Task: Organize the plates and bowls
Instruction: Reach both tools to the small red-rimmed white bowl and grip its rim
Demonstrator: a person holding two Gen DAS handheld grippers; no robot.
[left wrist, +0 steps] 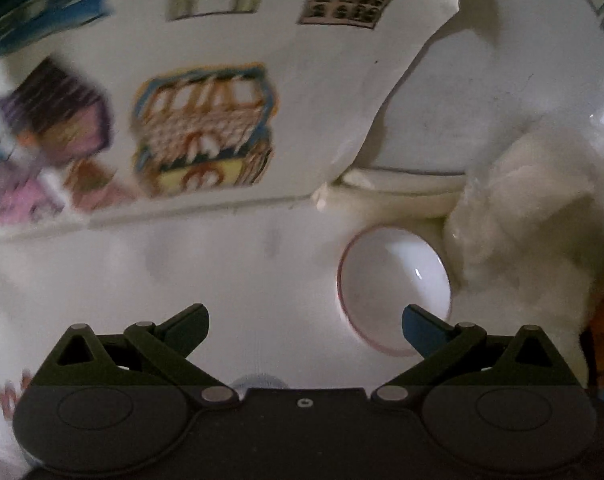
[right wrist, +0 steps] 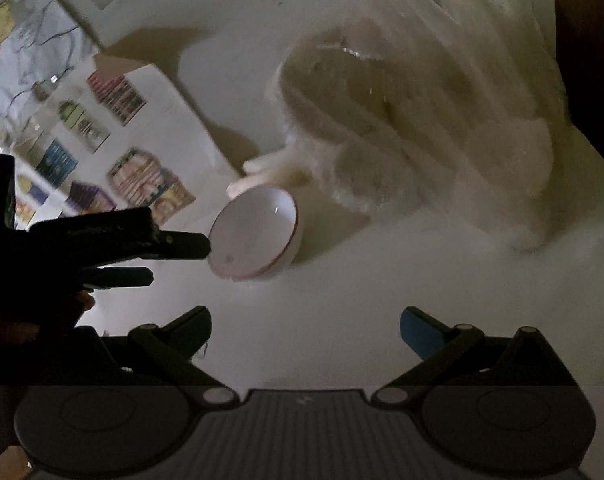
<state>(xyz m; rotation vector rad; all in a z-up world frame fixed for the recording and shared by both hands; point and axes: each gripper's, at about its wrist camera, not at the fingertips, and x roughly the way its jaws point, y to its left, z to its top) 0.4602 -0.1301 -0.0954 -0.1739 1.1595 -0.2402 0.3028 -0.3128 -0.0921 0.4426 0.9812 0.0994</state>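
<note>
The bowl (left wrist: 394, 290), white with a thin red rim, sits upright on the white table (left wrist: 222, 272) just ahead of my left tongs (left wrist: 305, 326), toward their right finger and not between the two. My left tongs stand wide with nothing in them. My right tongs (right wrist: 305, 330) are spread wide too and grip nothing; from them the bowl lies further ahead and left, my left tongs' tip close by its rim. Beyond the bowl lies a fluffy white bundle (right wrist: 414, 120), and left of it a white sheet with coloured pictures (left wrist: 206, 128).
</note>
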